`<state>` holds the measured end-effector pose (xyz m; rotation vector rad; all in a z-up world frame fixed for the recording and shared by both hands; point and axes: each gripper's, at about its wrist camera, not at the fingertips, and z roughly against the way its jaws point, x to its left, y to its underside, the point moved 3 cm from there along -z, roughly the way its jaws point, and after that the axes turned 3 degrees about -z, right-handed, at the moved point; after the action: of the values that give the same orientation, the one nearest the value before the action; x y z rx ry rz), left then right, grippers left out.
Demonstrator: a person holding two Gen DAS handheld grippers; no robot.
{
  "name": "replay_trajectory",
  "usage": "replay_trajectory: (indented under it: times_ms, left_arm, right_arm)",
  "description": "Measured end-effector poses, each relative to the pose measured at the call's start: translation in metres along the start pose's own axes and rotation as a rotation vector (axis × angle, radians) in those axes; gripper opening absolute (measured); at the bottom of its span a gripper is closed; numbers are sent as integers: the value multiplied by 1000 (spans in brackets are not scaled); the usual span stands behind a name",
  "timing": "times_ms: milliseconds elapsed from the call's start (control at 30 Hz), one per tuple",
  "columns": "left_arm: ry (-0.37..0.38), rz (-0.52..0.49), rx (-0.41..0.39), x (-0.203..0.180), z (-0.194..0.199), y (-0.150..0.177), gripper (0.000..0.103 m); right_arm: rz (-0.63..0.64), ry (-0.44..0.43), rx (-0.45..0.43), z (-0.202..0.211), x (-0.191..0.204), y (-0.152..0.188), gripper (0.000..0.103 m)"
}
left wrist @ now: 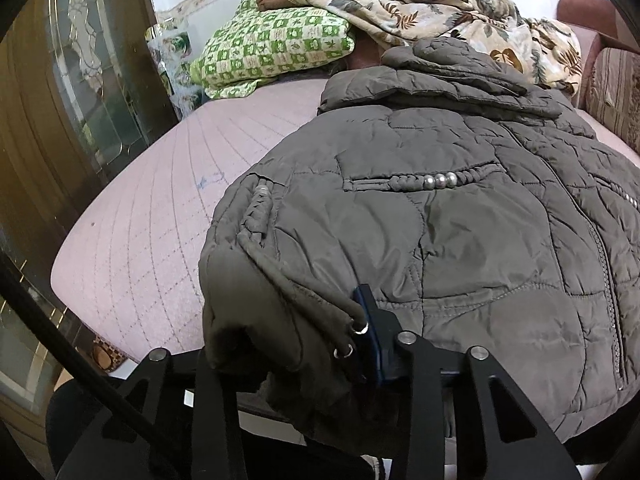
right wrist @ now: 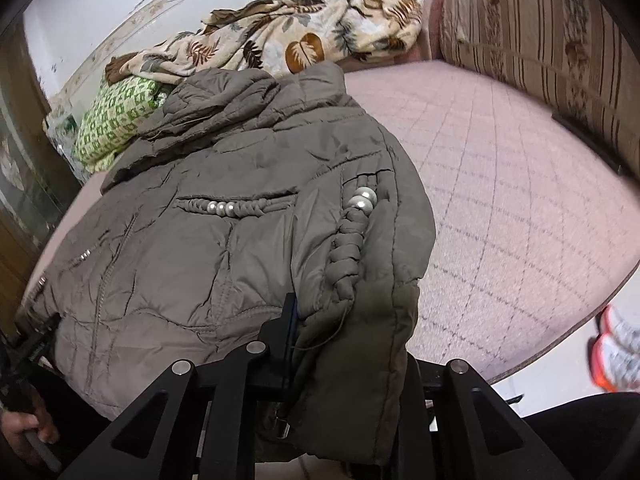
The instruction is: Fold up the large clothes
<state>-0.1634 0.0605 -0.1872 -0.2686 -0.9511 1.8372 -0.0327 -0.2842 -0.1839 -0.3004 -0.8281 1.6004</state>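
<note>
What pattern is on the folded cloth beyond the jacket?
Green-and-cream checks, clearest in the left wrist view: folded cloth.

The left gripper (left wrist: 320,344) and right gripper (right wrist: 340,344) are black, with flat arms, round silver screws and blue pads. The person wears white shoes (right wrist: 618,354) with orange edges and dark trousers (right wrist: 580,416).

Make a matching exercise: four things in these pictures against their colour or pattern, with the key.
Things:
1. padded jacket
2. folded quilt
3. crumpled blanket
4. mattress cover

Looks:
A. pale pink, quilted in squares
B. grey-brown, pearl-trimmed pockets
C. cream with brown leaves
D. green and white checks

Pairs: 1-B, 2-D, 3-C, 4-A
</note>
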Motion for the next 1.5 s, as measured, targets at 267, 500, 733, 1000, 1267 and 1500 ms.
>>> replay_trajectory:
  times_ms: [267, 500, 733, 1000, 1267, 1500]
  left_arm:
    - [2, -6, -6, 0, 0, 0, 33]
    - [0, -8, -7, 0, 0, -1, 33]
    - [1, -6, -9, 0, 1, -1, 31]
    - [-6, -9, -40, 2, 10, -8, 27]
    - [-17, -26, -73, 2, 17, -13, 25]
    - [-23, -31, -91, 1, 20, -17, 24]
  right_arm:
    - [76, 73, -28, 3, 12, 1, 21]
    - [108, 102, -35, 3, 16, 2, 21]
    - [142, 118, -58, 9, 21, 0, 20]
    - [167, 127, -93, 21, 27, -3, 19]
    - [195, 134, -127, 33, 37, -10, 19]
    - [236, 144, -159, 41, 48, -15, 19]
